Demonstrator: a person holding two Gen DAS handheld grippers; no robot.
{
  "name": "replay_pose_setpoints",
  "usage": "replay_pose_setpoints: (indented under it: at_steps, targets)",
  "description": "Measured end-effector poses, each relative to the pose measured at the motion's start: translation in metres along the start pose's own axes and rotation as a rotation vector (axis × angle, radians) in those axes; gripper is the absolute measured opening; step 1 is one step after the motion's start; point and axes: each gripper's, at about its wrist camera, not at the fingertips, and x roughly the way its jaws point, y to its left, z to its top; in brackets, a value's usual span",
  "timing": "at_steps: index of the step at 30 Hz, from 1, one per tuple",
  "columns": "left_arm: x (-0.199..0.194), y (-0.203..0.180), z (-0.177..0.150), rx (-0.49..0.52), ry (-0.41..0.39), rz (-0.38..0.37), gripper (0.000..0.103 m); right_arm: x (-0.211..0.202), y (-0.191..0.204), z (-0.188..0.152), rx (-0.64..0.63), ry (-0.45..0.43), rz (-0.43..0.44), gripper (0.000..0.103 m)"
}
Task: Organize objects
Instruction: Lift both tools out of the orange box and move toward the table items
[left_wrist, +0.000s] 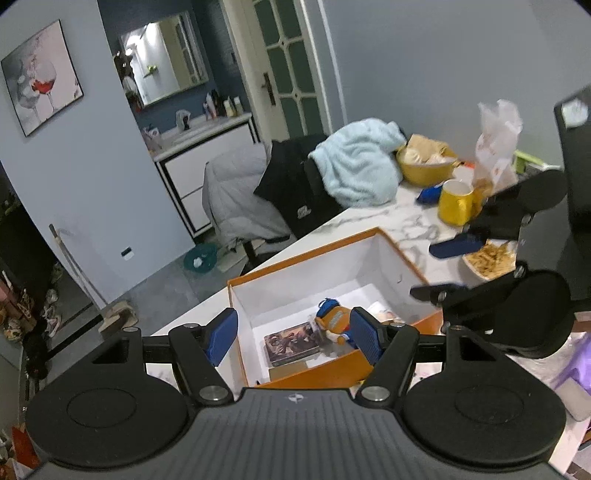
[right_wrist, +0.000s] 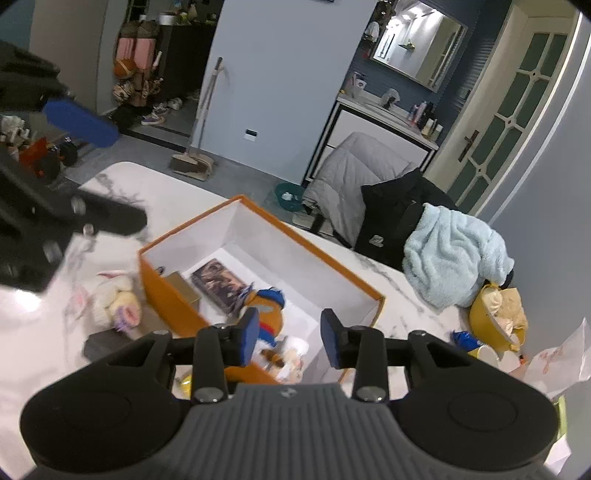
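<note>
An orange box with a white inside stands open on the marble table. In it lie a picture-printed tin, an orange and blue plush toy, a small gold box and some small items at the near end. My left gripper hovers above the box's near side, open, with nothing between its blue pads. My right gripper hangs over the box too; its pads stand narrowly apart and empty. Each gripper shows in the other's view: the right gripper, the left gripper.
A white and pink plush and a dark grey object lie beside the box. Farther along the table are a yellow mug, a yellow bowl, a dish of snacks, a plastic bag and a light blue towel.
</note>
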Motion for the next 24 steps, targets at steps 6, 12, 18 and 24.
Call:
replay_pose_setpoints:
  at_steps: [6, 12, 18, 24]
  targets:
    - [-0.014, -0.007, -0.032, -0.025, -0.036, -0.052, 0.087, -0.020, 0.011, -0.036, 0.021, -0.015, 0.070, 0.044]
    - [0.011, -0.005, -0.079, -0.093, 0.016, -0.090, 0.087, -0.022, 0.030, -0.074, 0.033, -0.010, 0.138, 0.046]
    - [0.037, -0.002, -0.119, -0.162, 0.065, -0.113, 0.087, -0.008, 0.049, -0.105, 0.035, 0.012, 0.181, 0.050]
    - [0.067, 0.000, -0.153, -0.204, 0.119, -0.119, 0.087, 0.018, 0.071, -0.131, 0.040, 0.045, 0.214, 0.050]
